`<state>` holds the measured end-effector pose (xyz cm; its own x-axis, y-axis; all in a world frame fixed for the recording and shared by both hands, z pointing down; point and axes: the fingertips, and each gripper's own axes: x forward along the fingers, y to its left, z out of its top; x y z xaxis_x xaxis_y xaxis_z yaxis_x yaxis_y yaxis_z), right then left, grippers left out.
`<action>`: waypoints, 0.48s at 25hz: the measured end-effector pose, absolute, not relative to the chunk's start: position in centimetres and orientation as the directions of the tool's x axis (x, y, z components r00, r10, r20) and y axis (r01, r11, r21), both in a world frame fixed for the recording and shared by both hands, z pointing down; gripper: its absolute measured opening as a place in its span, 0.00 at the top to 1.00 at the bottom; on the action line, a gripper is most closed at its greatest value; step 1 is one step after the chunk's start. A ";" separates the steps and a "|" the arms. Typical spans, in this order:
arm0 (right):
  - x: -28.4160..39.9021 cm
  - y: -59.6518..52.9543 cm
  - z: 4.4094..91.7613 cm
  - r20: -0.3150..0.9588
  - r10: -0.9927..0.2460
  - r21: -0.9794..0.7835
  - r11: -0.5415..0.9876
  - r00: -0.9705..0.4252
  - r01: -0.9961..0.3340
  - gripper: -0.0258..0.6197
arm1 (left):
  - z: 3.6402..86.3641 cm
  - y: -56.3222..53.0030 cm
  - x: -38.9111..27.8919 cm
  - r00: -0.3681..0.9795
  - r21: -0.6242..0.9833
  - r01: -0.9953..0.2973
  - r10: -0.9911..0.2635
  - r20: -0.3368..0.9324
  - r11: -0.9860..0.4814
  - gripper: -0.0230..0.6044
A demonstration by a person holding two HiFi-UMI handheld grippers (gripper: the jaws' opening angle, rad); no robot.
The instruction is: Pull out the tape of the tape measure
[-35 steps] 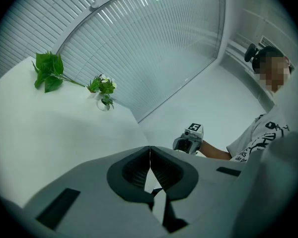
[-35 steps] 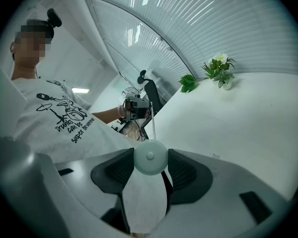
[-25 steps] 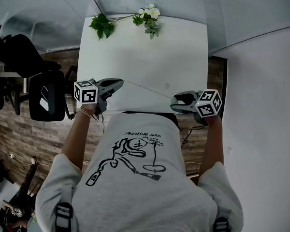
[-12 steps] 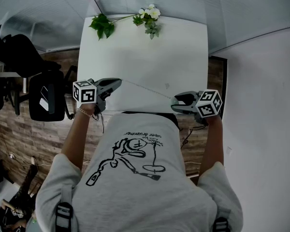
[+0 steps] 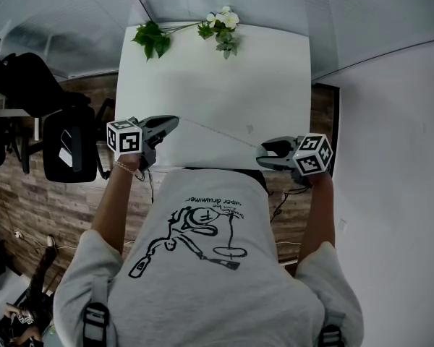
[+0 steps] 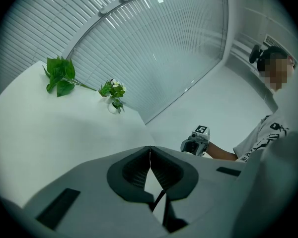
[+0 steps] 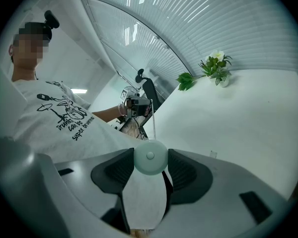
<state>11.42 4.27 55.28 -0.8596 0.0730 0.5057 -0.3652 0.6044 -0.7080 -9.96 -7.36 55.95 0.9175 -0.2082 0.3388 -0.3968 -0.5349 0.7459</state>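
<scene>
A small round pale tape measure (image 7: pixel 150 157) sits pinched between the pads of my right gripper (image 7: pixel 150 165), which is shut on it near the table's front right edge (image 5: pixel 263 151). A thin tape (image 5: pixel 217 134) runs from it slantwise across the white table (image 5: pixel 210 78) to my left gripper (image 5: pixel 175 122). That gripper's jaws are pressed together on the tape's end (image 6: pixel 150 157). In the right gripper view the tape (image 7: pixel 151 120) rises as a fine line toward the left gripper (image 7: pixel 134 103). The left gripper view shows the right gripper (image 6: pixel 196 142) off to the right.
A small vase of white flowers (image 5: pixel 224 22) and a green leafy sprig (image 5: pixel 152 38) lie at the table's far edge. A tiny pale object (image 5: pixel 249 129) lies on the table near the tape. A black office chair (image 5: pixel 69 143) stands left of the table; a wall runs along the right.
My left gripper has drifted slightly to the left and away, still gripping the tape's end, so the tape spans a little more. The right gripper has stayed put.
</scene>
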 end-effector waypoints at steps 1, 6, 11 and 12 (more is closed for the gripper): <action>11.4 4.3 55.3 0.506 0.073 -0.708 0.604 -0.860 -0.365 0.62 | 56.0 -7.4 -10.0 0.917 0.746 -0.398 -0.210 0.339 -0.533 0.93; 11.4 4.0 55.2 0.509 0.073 -0.709 0.600 -0.858 -0.370 0.62 | 56.1 -7.9 -10.1 0.916 0.748 -0.401 -0.211 0.342 -0.528 0.93; 11.4 4.0 55.5 0.519 0.080 -0.709 0.596 -0.851 -0.377 0.62 | 56.4 -8.0 -10.4 0.914 0.751 -0.406 -0.210 0.348 -0.522 0.93; 11.3 4.0 55.5 0.519 0.080 -0.709 0.596 -0.851 -0.377 0.62 | 56.4 -8.0 -10.5 0.913 0.751 -0.408 -0.212 0.350 -0.520 0.93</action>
